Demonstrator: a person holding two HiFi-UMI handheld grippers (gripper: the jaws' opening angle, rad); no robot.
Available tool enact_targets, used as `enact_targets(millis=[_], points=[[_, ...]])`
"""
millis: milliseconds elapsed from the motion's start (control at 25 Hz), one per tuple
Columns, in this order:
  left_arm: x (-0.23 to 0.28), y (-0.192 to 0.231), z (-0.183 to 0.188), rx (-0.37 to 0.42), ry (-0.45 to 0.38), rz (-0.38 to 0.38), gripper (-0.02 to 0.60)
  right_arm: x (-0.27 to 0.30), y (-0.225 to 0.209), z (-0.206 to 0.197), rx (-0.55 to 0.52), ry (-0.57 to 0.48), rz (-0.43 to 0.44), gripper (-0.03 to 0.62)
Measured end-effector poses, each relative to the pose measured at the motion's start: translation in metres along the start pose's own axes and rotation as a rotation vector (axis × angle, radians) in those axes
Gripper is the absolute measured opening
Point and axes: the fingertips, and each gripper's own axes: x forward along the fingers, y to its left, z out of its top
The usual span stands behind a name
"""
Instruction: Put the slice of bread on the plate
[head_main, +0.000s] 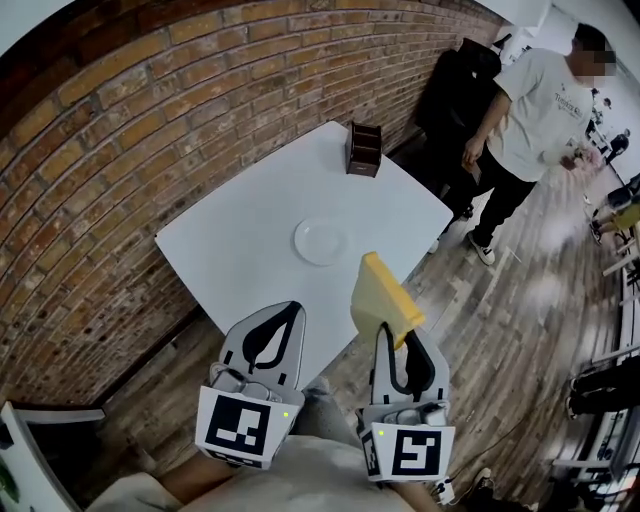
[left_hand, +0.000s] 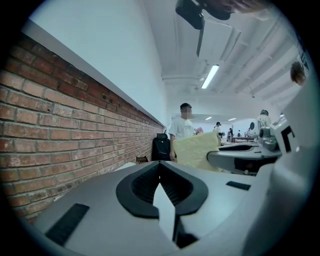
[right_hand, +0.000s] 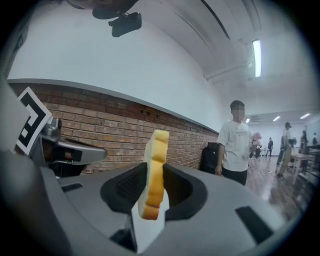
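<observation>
A yellow slice of bread (head_main: 380, 297) stands on edge between the jaws of my right gripper (head_main: 384, 324), which is shut on it, just off the near corner of the white table (head_main: 235, 235). In the right gripper view the slice (right_hand: 154, 175) rises upright from between the black pads. A small white plate (head_main: 320, 241) lies empty on the table, beyond the bread. My left gripper (head_main: 295, 310) hovers over the table's near edge, shut with nothing in it; its jaws meet in the left gripper view (left_hand: 160, 167), where the bread (left_hand: 196, 150) shows to the right.
A dark wooden box (head_main: 364, 148) stands at the table's far corner. A brick wall (head_main: 110, 150) runs along the left. A person in a white shirt (head_main: 535, 110) stands on the wooden floor at the right, beside a black chair (head_main: 455, 85).
</observation>
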Motion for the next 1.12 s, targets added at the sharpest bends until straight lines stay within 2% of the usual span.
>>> enact_targets(millis=[600, 1120], points=[[0.043, 0.02, -0.019, -0.026, 0.028, 0.054, 0.009, 0.053, -0.004, -0.022, 0.013, 0.036, 0.09, 0.107], [0.076, 0.037, -0.031, -0.004, 0.055, 0.078, 0.009, 0.097, -0.006, -0.038, 0.026, 0.047, 0.142, 0.107]])
